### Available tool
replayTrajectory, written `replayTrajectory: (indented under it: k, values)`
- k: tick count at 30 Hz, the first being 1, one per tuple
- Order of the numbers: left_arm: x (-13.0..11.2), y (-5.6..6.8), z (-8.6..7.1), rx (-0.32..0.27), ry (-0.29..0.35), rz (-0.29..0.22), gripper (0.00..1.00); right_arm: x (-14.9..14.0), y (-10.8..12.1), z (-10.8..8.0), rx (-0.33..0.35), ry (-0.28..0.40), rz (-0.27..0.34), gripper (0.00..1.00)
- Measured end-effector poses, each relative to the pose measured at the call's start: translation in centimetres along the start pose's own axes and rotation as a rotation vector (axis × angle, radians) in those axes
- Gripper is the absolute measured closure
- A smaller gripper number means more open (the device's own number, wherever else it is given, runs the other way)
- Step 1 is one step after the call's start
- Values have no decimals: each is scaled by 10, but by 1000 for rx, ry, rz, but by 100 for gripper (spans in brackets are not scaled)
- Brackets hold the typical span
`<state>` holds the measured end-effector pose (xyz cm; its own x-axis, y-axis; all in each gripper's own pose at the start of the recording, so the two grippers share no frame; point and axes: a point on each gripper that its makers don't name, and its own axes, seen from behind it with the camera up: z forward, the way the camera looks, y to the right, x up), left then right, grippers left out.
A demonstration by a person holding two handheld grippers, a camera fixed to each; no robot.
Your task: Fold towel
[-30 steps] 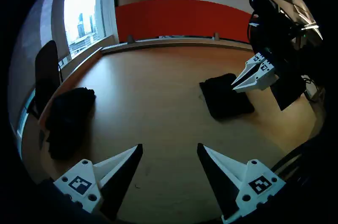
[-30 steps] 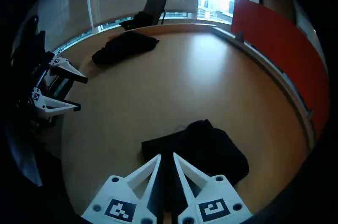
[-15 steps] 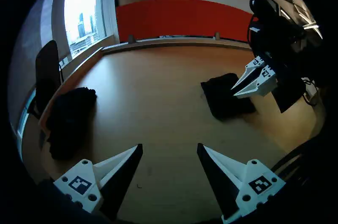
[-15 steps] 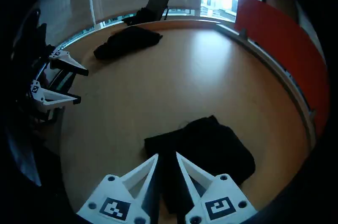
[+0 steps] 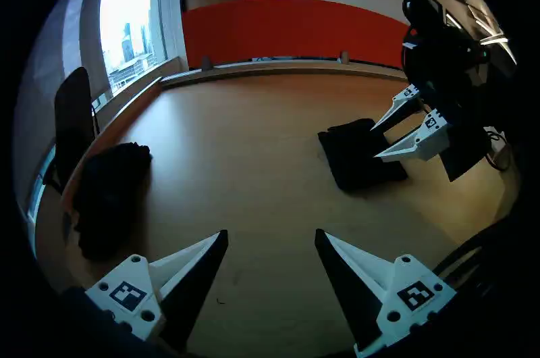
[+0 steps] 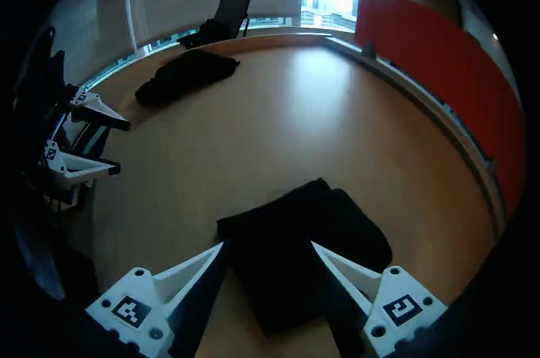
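Note:
A folded black towel lies flat on the wooden table, just beyond my right gripper, whose fingers stand open over its near part with nothing held. In the left gripper view the same towel sits at the right, with the right gripper open over it. My left gripper is open above bare table near the front edge, and it also appears at the left of the right gripper view. A second pile of black cloth rests at the table's left edge.
The wooden table is wide, bordered by a red partition along its far side. A dark chair stands by the window at the left. The black cloth pile lies near the table's far edge in the right gripper view.
My right gripper has opened from shut on the folded towel's edge, letting go; the towel now lies flat. The left gripper has barely moved.

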<state>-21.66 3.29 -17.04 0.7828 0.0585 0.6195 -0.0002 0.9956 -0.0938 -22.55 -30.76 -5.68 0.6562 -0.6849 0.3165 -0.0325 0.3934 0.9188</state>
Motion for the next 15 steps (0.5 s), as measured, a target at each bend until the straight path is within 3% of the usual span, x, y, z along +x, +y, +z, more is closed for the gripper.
replayTrajectory:
  k: [15]
  values:
    - [4,2,1,-7,2,11,4,-36,11,-17,-48,-34,50,19]
